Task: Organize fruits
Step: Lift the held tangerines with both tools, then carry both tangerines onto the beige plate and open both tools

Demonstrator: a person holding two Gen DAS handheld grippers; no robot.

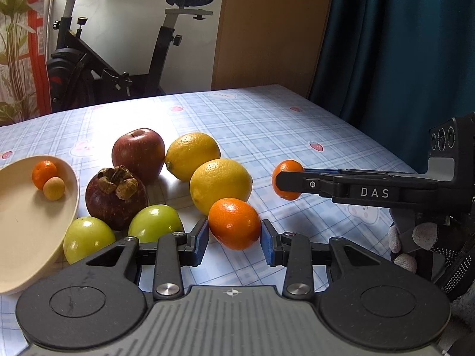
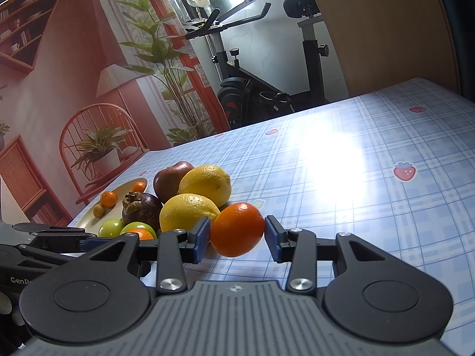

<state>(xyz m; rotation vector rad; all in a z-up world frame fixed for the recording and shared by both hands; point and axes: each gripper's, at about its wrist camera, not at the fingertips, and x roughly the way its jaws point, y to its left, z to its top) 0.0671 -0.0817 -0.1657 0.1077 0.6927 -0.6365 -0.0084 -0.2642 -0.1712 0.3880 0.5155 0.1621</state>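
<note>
Each gripper is closed on a small orange. The left gripper (image 1: 234,238) clamps one orange (image 1: 234,223) between its blue pads, just in front of the fruit pile on the counter (image 1: 297,124). The right gripper (image 2: 237,235) pinches the other orange (image 2: 237,229), probably lifted clear of the cloth, though that is hard to judge. The cream plate (image 1: 26,225), already carrying a mandarin (image 1: 44,173) and a smaller tan fruit (image 1: 53,188), lies to the left beyond the pile. So the left hand's orange sits nearer the plate, and the right's must cross over the lemons (image 1: 220,184).
</note>
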